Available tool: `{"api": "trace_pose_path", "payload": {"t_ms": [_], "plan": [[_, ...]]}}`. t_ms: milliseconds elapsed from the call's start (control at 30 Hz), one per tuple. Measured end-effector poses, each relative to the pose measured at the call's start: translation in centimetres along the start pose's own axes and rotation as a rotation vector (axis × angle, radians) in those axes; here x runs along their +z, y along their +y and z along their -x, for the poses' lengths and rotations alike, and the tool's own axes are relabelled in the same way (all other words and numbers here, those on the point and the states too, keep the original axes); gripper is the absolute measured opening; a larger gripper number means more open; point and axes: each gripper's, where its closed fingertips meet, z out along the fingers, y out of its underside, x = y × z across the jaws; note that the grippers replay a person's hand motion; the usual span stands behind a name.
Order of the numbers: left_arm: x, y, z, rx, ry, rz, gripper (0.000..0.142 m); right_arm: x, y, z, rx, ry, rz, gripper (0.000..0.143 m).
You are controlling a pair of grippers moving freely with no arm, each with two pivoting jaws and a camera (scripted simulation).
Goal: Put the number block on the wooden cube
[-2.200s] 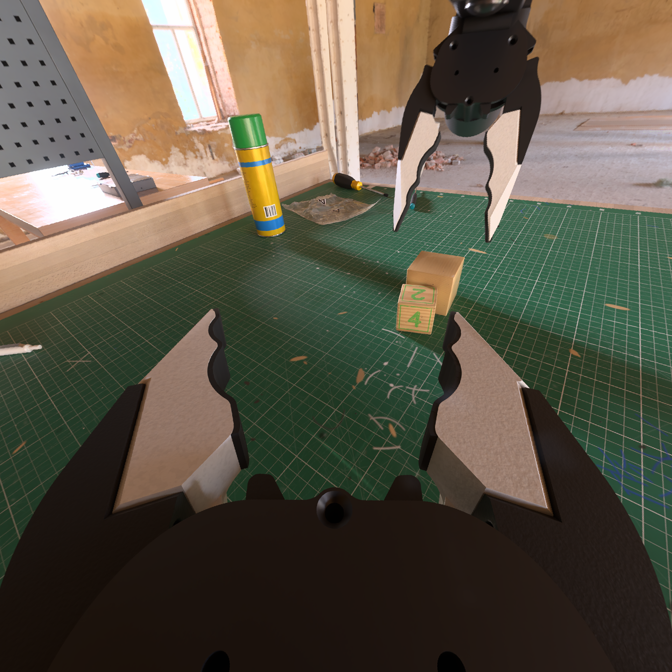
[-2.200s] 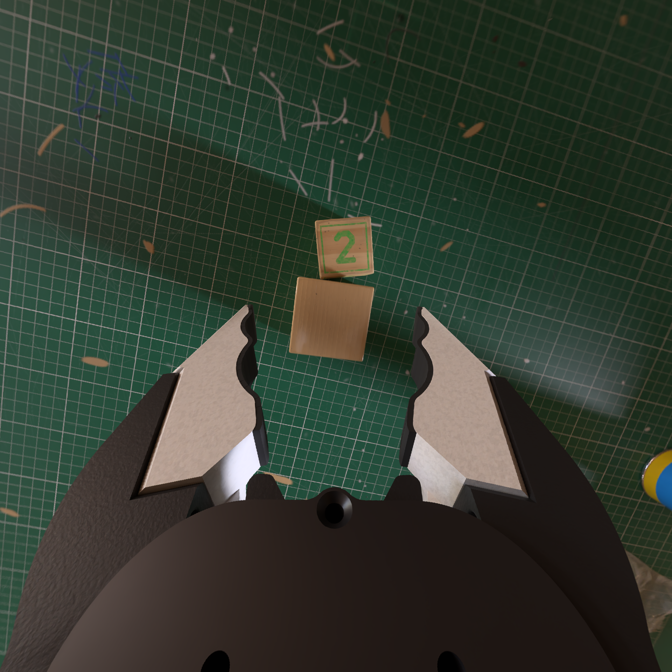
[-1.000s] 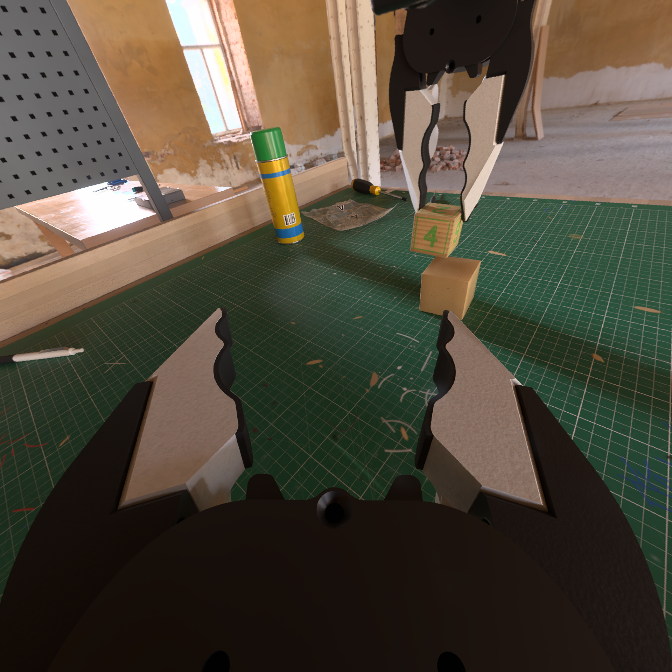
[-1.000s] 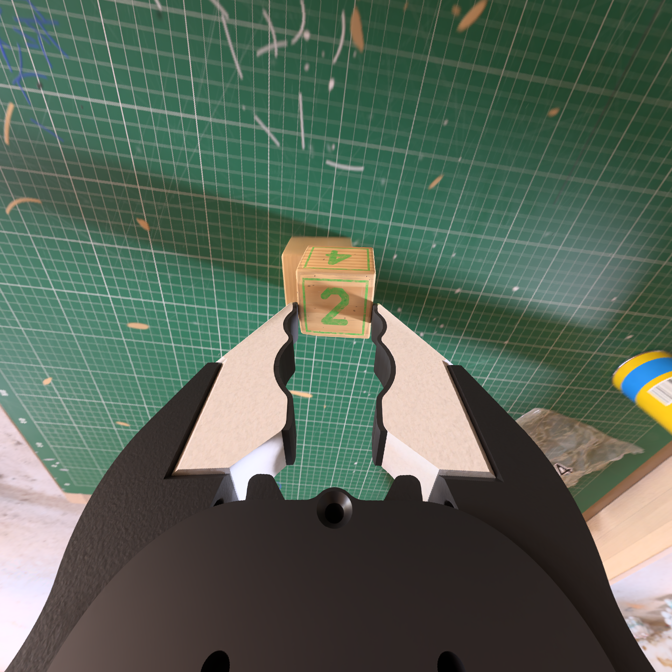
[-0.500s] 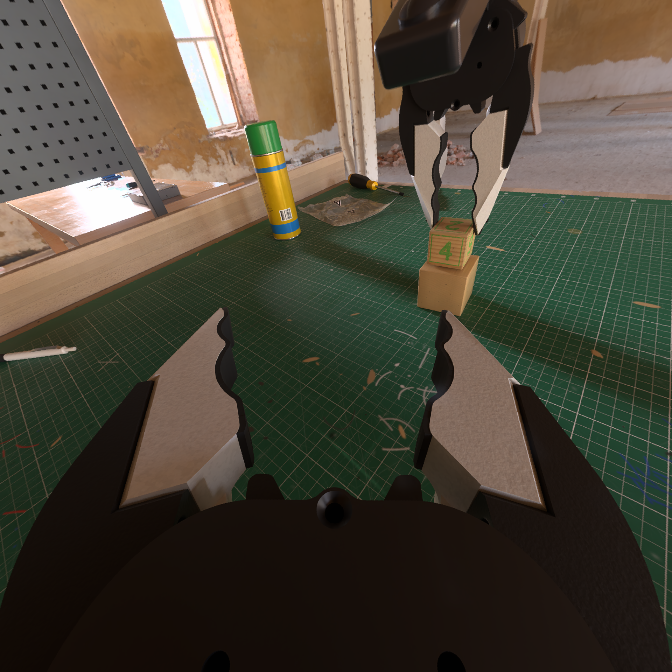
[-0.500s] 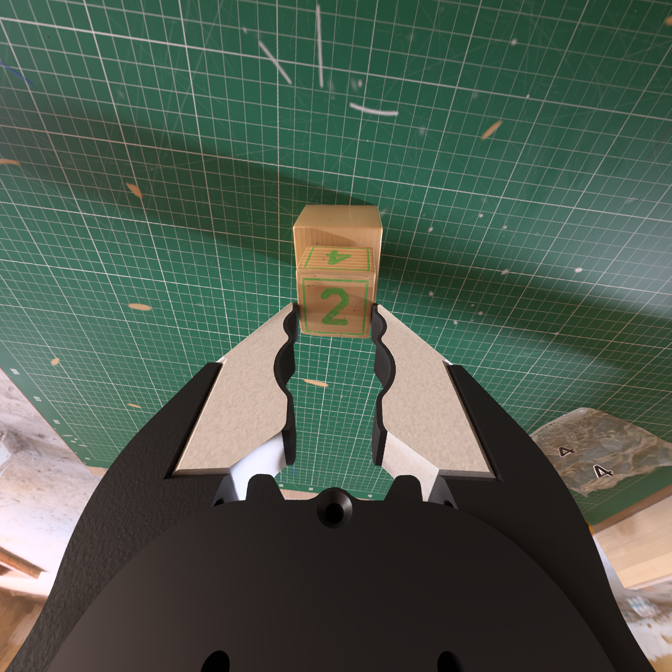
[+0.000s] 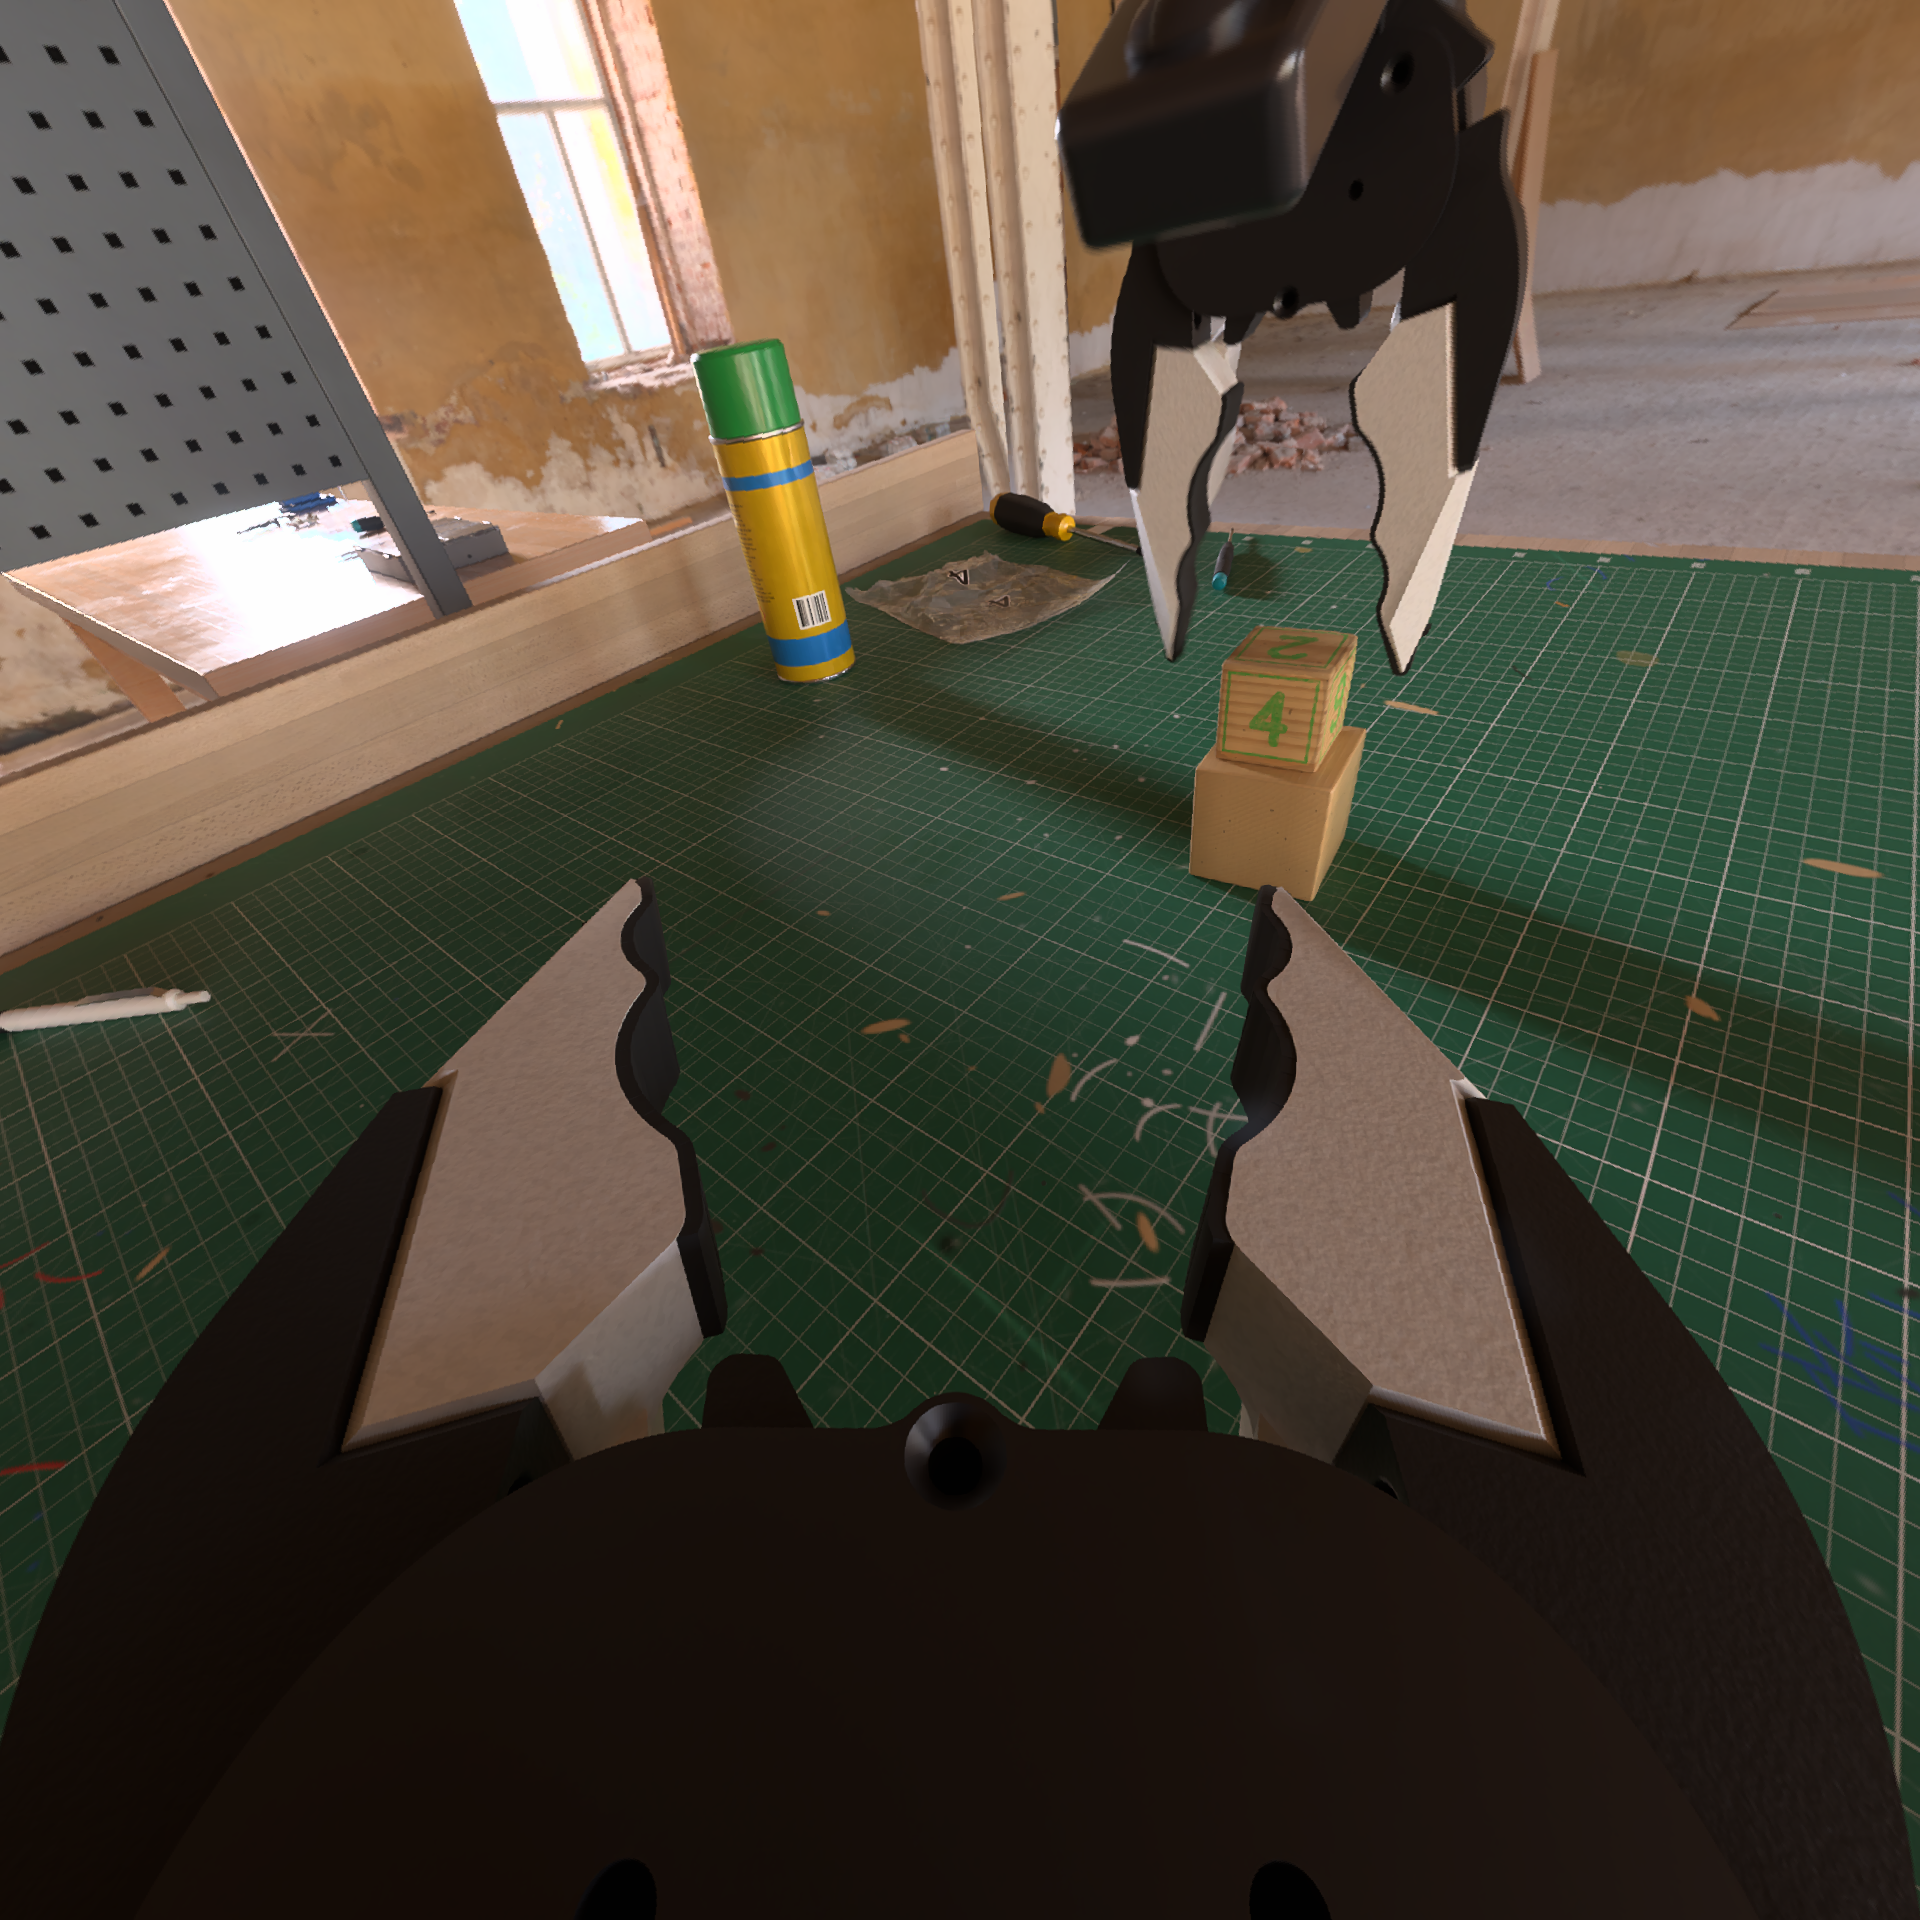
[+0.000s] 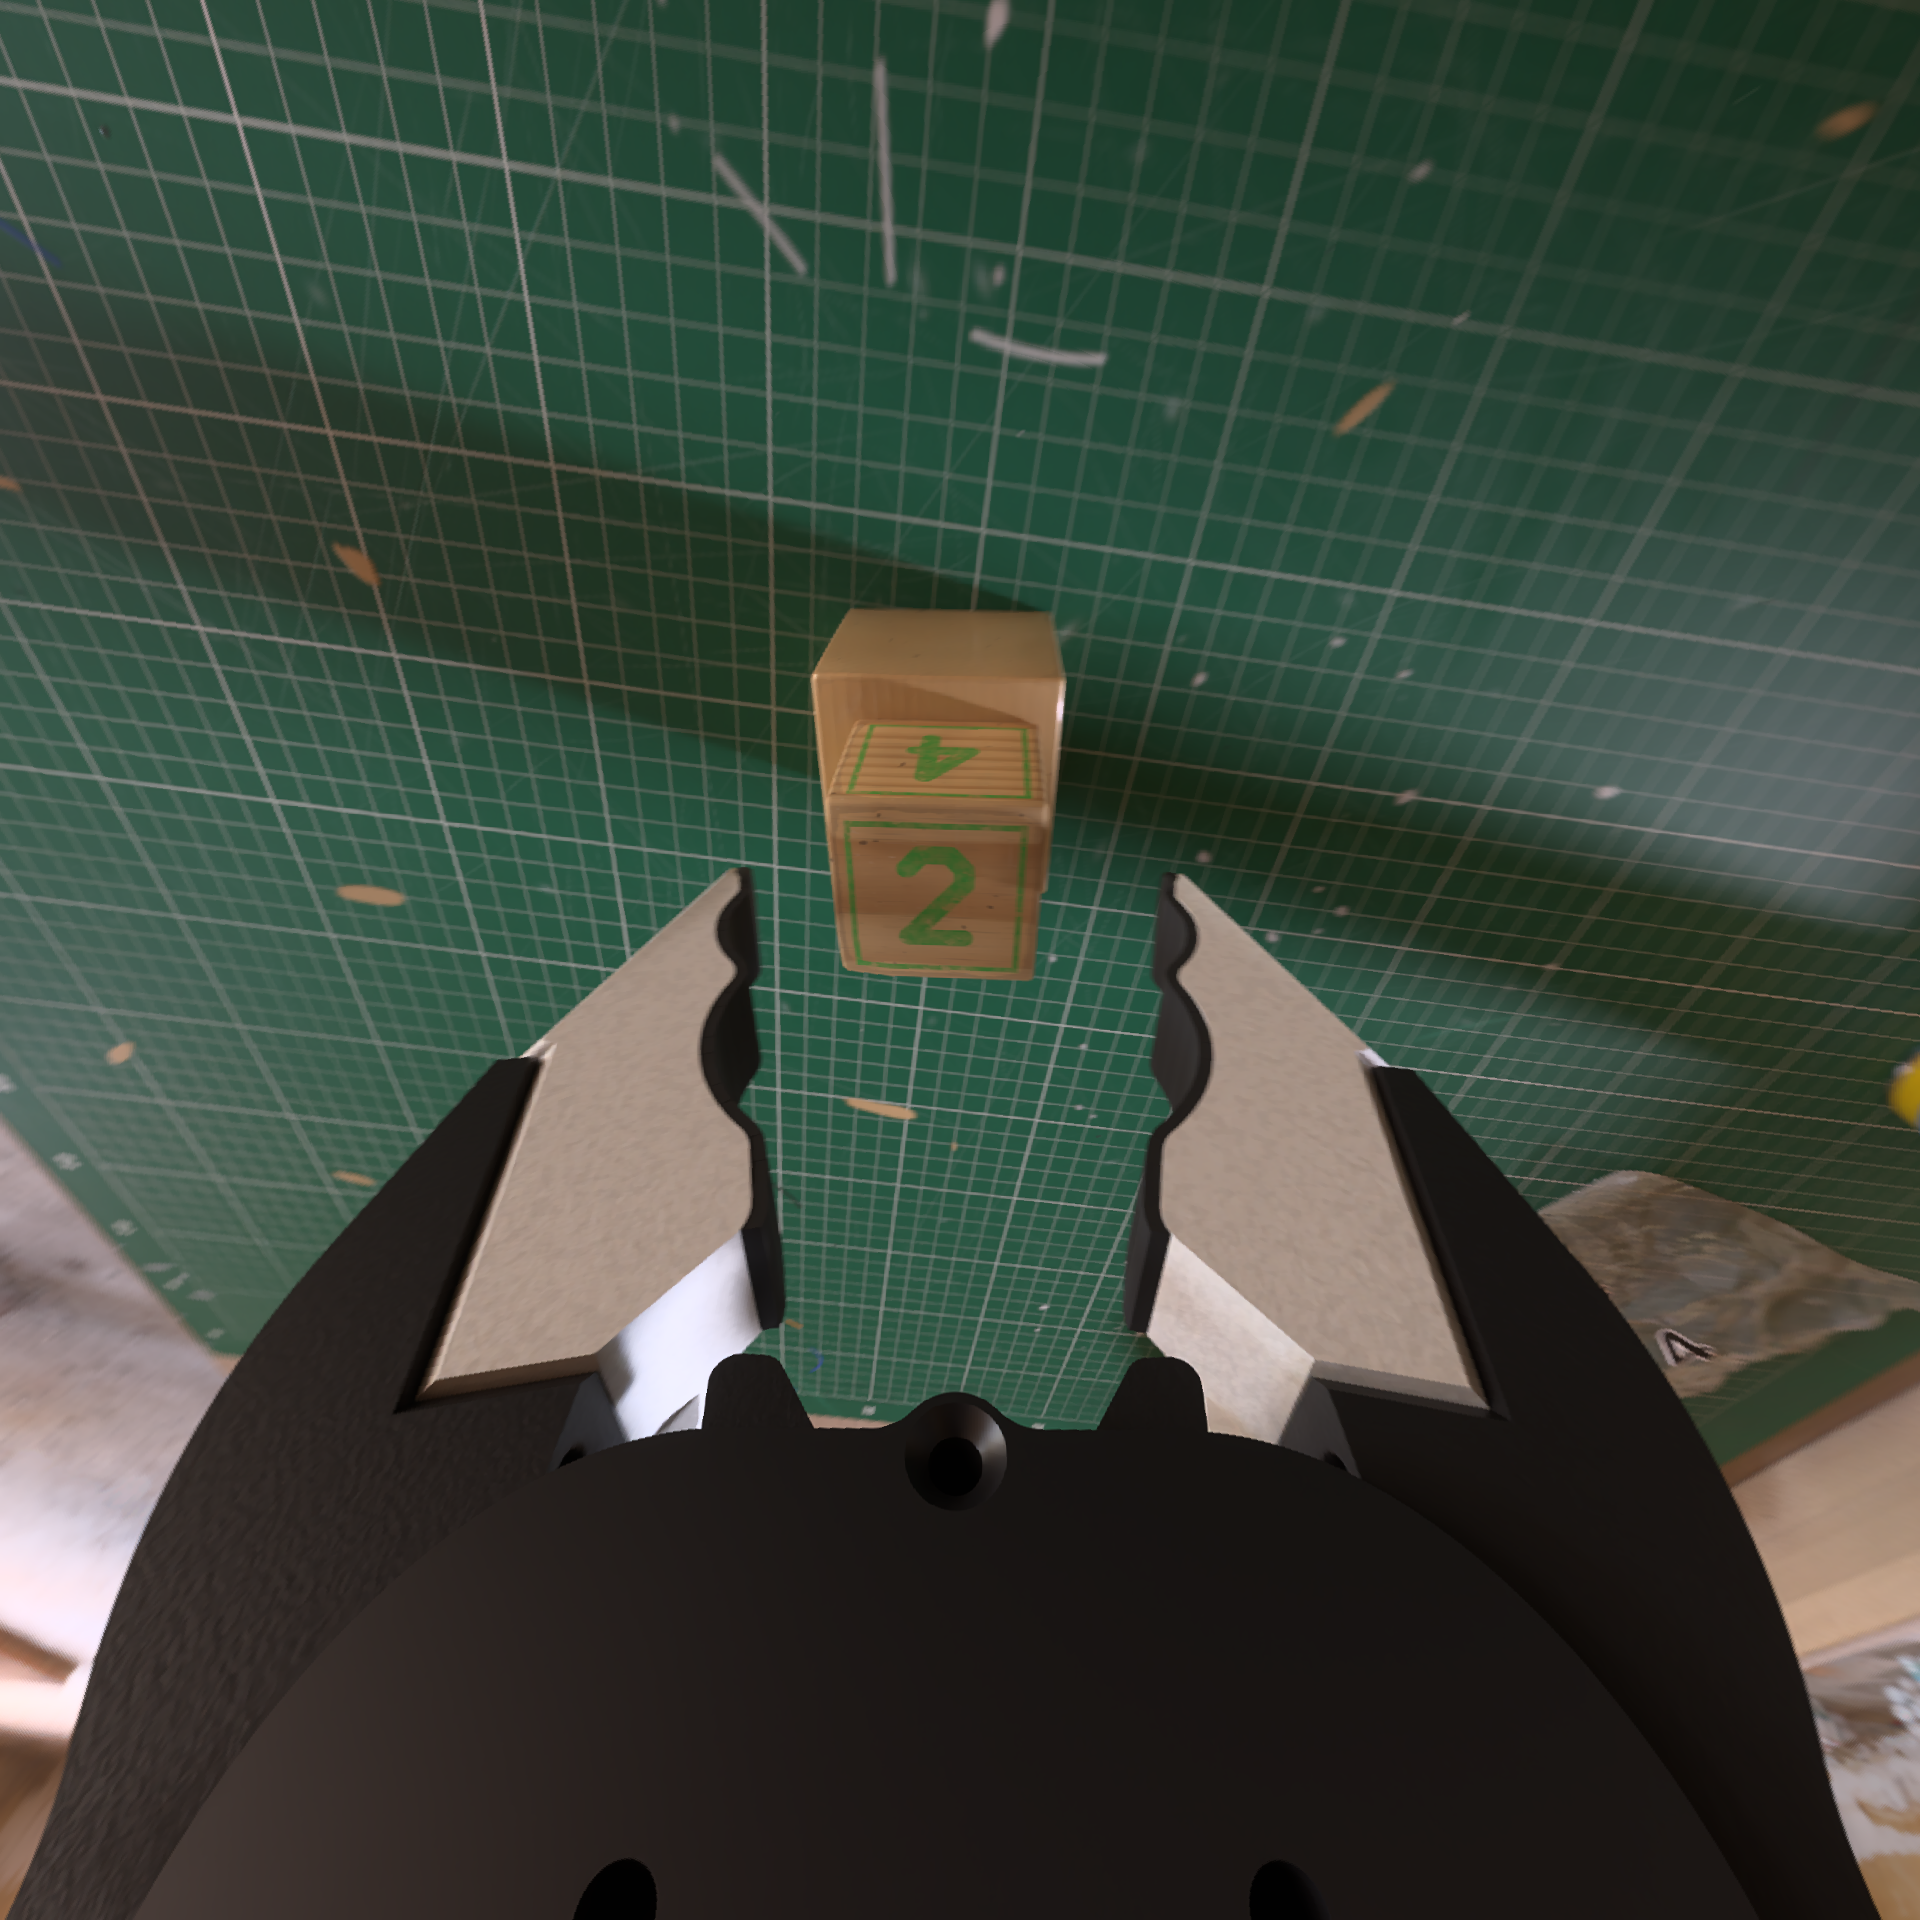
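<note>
Number block (image 7: 1286, 698) sits on top of the wooden cube (image 7: 1274, 823), the two stacked on the green cutting mat (image 7: 935, 831) — the block is smaller than the cube and rests toward the cube's near side as the right wrist view shows it (image 8: 935, 894), with a strip of the cube's top (image 8: 938, 665) bare beyond it. Green printed figures mark the block's faces.

Right gripper (image 7: 1288, 649) hangs above the stack, its fingers spread wide to either side of the block and touching nothing; in its own view (image 8: 956, 883) the tips stand clear of the block on both sides. Left gripper (image 7: 951, 899) sits low over the mat, well short of the stack, its fingers likewise spread apart and empty.

Farther back on the mat stands a yellow spray can (image 7: 774, 509) with a green cap and blue bands, upright near the wooden rail (image 7: 416, 707) at the mat's edge. Beside it lies a crumpled clear plastic bag (image 7: 982, 603), and beyond that a screwdriver (image 7: 1039, 516) with a black and yellow handle. A white pen (image 7: 104, 1008) lies at the left edge of the mat. Wood chips and pale scratches are scattered over the mat — a grey pegboard panel (image 7: 156, 312) leans behind the rail.
</note>
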Motion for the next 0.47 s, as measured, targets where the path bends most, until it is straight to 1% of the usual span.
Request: {"api": "trace_pose_path", "payload": {"t_ms": [67,100,167,233,300,467], "plan": [[-0.1,-0.1,0.1,0.001,-0.005,-0.008,0.111,-1.2,-0.6,-0.7,-0.009,0.063,-0.058,0.093],[-0.2,-0.3,0.2,0.001,-0.01,-0.013,0.111,-2.0,-1.2,-1.0,-0.002,0.096,-0.107,0.097],[-0.5,-0.5,0.6,-0.006,-0.019,-0.029,0.111,-3.9,-2.8,-1.7,0.027,0.162,-0.234,0.098],[-0.9,-0.8,0.9,-0.017,-0.028,-0.048,0.111,-5.2,-4.5,-2.1,0.068,0.203,-0.334,0.095],[-1.3,-1.0,1.3,-0.027,-0.038,-0.066,0.111,-5.3,-5.9,-2.2,0.095,0.208,-0.374,0.091],[-1.9,-1.3,1.9,-0.038,-0.058,-0.087,0.111,-2.6,-8.2,-1.8,0.096,0.146,-0.298,0.08]]}}
